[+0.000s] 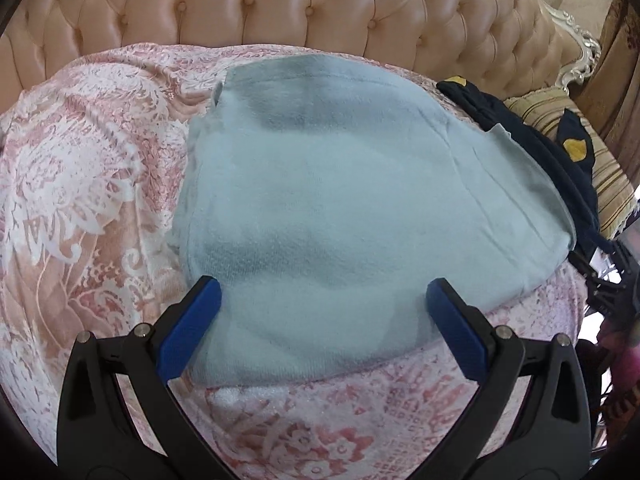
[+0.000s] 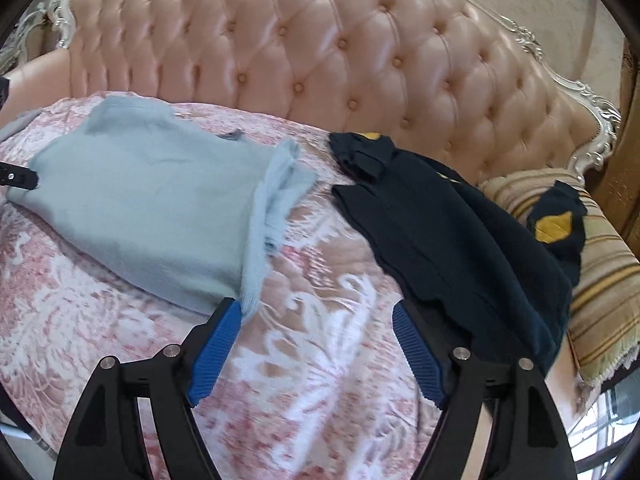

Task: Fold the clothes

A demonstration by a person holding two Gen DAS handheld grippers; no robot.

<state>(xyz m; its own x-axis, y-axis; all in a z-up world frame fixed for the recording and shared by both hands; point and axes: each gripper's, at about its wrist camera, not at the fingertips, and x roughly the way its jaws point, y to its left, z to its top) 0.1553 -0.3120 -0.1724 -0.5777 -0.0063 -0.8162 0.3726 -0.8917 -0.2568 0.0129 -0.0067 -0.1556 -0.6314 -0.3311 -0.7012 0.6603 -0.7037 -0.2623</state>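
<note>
Up close, the left gripper [image 1: 322, 300] is hovering with jaws released over the near edge of the folded light-blue garment [image 1: 340, 200], nothing pinched. Only the right view is showing the right gripper [image 2: 318, 322], jaws parted and empty, between that garment and a navy garment [image 2: 452, 232]. Both are lying on a pink patterned bedspread [image 2: 312, 360] before a tufted headboard [image 2: 320, 52].
</note>
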